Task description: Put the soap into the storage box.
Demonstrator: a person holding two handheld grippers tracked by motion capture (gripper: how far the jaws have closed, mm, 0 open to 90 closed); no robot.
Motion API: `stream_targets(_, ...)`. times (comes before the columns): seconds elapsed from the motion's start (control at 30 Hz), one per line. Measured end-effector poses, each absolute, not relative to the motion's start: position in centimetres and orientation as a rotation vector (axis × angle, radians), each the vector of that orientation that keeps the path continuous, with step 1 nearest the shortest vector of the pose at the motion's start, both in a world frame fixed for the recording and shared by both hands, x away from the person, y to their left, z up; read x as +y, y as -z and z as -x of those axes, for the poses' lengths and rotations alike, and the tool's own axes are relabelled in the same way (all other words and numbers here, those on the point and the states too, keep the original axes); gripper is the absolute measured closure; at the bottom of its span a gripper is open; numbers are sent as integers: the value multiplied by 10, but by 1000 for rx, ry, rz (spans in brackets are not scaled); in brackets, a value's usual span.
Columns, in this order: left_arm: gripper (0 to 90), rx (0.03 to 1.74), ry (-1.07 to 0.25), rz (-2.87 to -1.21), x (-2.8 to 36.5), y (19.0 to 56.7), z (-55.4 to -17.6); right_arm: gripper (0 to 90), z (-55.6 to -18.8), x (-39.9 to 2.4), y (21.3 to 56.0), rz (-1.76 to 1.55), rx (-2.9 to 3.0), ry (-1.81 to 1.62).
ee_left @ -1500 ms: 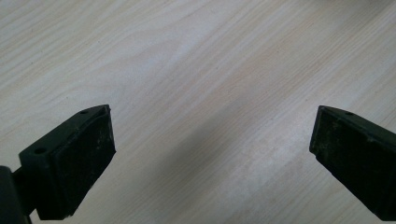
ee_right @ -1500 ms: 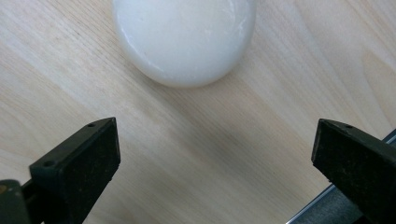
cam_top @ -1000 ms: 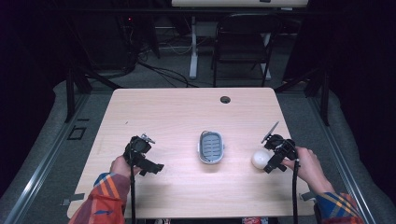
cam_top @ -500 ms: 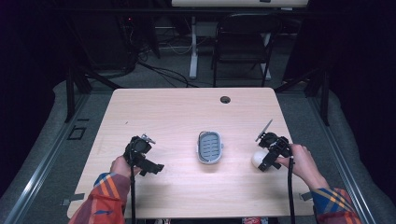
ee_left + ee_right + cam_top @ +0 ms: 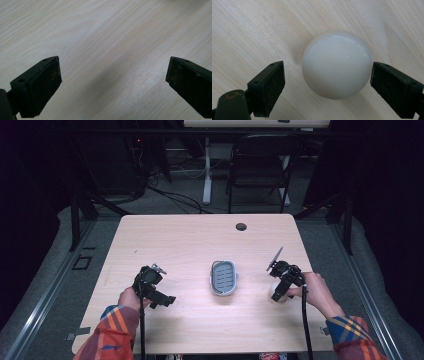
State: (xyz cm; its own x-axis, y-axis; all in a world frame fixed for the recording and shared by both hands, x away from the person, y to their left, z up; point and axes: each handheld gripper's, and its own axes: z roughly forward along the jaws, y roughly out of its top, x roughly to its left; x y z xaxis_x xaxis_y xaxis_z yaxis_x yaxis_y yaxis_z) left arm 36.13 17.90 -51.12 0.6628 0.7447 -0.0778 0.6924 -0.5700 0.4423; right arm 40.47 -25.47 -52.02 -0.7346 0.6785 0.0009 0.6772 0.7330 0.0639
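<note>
A white ball (image 5: 337, 65) lies on the wooden table (image 5: 190, 245), near its right edge (image 5: 276, 294). My right gripper (image 5: 327, 66) points down over the ball, one jaw on each side. Its jaws have just been closing. The right pad (image 5: 392, 87) sits at the ball's edge, while the left pad (image 5: 269, 87) still stands a gap away. In the high view this gripper (image 5: 281, 287) covers part of the ball. My left gripper (image 5: 113, 60) hangs open over bare wood at the table's left (image 5: 162, 299). A grey oval dish (image 5: 223, 277) rests in the middle.
A round cable hole (image 5: 241, 226) sits near the table's far edge. Beyond the table stand a dark chair (image 5: 260, 165) and a white stand leg (image 5: 206, 175) with cables on the floor.
My right gripper has moved left over the white ball and now straddles it. The left gripper and the dish have stayed put.
</note>
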Motion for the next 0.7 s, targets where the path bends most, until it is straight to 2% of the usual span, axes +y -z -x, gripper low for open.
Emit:
stream_targets(0.5,1,1121,-160,-2443,179,511,-361,147,-413,-252,530,-1166,2876,-16)
stream_targets(0.7,1,1122,-159,-2445,179,511,-361,185,-416,-249,534,-1163,2885,2)
